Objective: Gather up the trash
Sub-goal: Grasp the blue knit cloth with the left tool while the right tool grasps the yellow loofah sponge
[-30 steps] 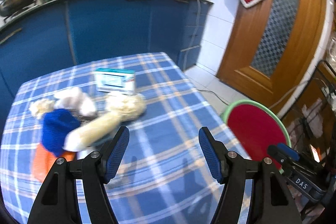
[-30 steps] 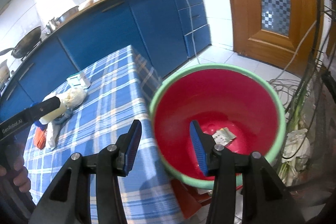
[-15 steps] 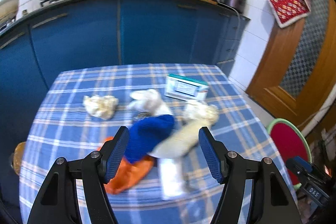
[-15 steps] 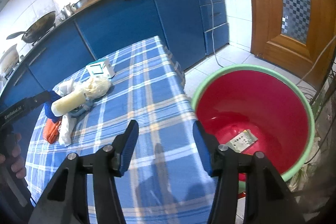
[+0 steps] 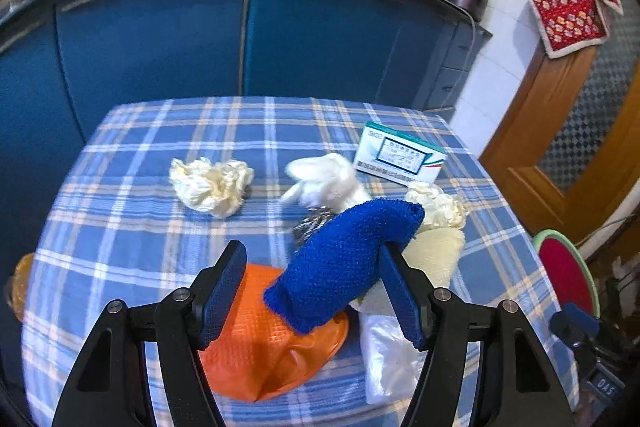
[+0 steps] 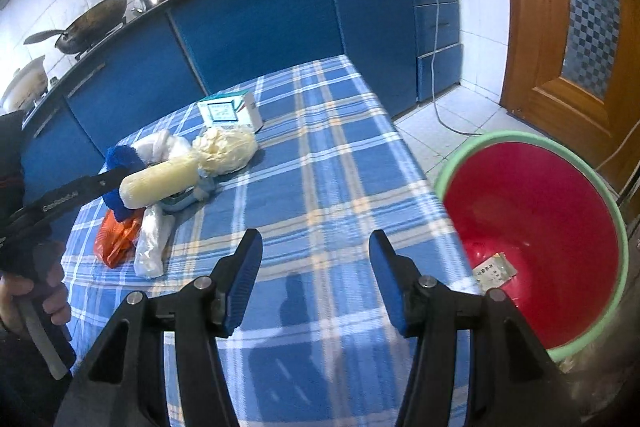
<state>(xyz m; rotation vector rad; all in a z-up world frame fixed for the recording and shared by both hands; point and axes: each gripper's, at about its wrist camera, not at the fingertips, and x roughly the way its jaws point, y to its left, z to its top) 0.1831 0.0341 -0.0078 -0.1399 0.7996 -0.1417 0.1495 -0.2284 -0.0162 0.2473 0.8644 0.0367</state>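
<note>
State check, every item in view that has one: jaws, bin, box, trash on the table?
Left gripper: jaws open, blue cloth between them, grip unclear.
Right gripper: jaws open, empty, over the table.
Red bin: upright beside the table, one paper scrap inside.
Box: closed, on the table.
Crumpled paper: lying loose.
Orange bag: flat under the cloth.

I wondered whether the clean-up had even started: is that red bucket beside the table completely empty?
No. In the right wrist view a small printed packet lies on the bottom of the red bucket.
</note>
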